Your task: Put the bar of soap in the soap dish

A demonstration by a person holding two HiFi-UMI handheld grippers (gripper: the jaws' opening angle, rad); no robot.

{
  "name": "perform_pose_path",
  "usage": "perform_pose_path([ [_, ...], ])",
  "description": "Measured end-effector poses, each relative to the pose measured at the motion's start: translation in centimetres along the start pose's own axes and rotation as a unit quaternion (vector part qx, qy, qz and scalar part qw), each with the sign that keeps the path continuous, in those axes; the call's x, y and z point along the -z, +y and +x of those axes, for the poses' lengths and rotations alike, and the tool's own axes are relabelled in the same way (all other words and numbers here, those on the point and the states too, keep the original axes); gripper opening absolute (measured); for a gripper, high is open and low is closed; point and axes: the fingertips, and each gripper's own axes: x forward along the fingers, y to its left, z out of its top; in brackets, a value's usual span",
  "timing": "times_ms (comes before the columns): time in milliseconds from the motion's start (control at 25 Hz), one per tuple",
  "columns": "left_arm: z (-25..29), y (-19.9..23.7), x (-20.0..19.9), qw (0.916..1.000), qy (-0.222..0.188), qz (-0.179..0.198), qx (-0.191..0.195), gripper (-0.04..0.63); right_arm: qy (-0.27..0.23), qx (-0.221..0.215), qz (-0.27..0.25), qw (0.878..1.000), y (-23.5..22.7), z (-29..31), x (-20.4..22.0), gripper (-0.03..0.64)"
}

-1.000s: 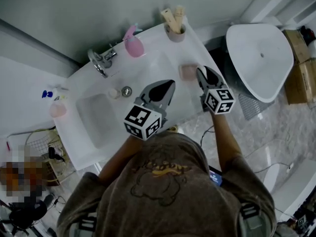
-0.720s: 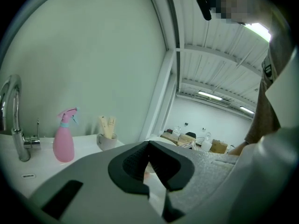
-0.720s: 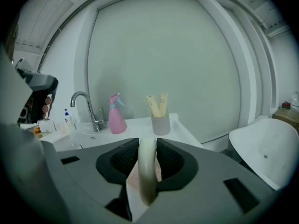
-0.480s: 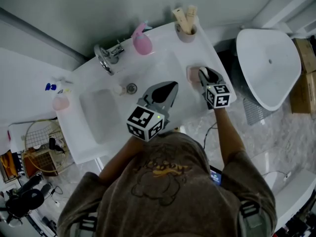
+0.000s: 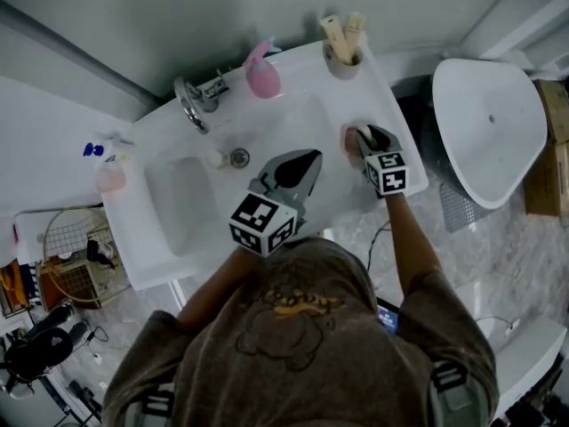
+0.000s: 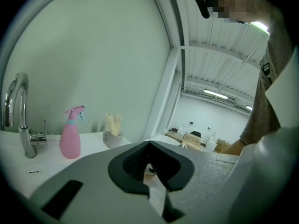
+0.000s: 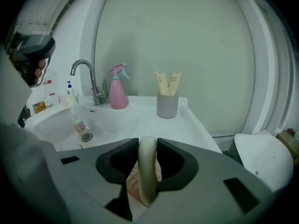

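The pale oval bar of soap (image 7: 147, 169) stands on edge between the black pads of my right gripper (image 7: 147, 162), which is shut on it. Directly beneath it lies the pink soap dish (image 7: 134, 180), on the white counter to the right of the basin. From the head view, the right gripper (image 5: 366, 140) hangs low over the dish (image 5: 348, 137), covering most of it; whether the soap touches the dish is hidden. My left gripper (image 5: 300, 165) hovers over the basin's front rim with its jaws together and nothing in them, and its jaw tips (image 6: 150, 148) meet.
On the white washbasin counter (image 5: 293, 105) stand a chrome faucet (image 5: 191, 105), a pink spray bottle (image 5: 262, 76) and a grey cup with two tubes (image 5: 342, 56). A small bottle (image 5: 216, 159) lies by the drain (image 5: 239, 157). A white toilet (image 5: 489, 123) stands at the right.
My right gripper has come down with the soap and rolled a little, ending just over the pink dish. The left gripper has stayed where it was.
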Motion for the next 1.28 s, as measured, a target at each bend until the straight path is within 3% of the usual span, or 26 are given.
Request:
perform_pose_path([
  [560, 0.3, 0.0, 0.0, 1.0000, 0.002, -0.003, 0.004, 0.002, 0.004, -0.017, 0.006, 1.000, 0.5, 0.7, 0.0, 0.133],
  [880, 0.0, 0.1, 0.6, 0.9999, 0.008, -0.008, 0.005, 0.002, 0.000, -0.038, 0.008, 0.999, 1.8, 0.5, 0.0, 0.184],
  [1280, -0.1, -0.9, 0.4, 0.9998, 0.002, -0.003, 0.022, 0.002, -0.053, -0.025, 0.011, 0.998, 2.2, -3.8, -3.9, 0.187],
])
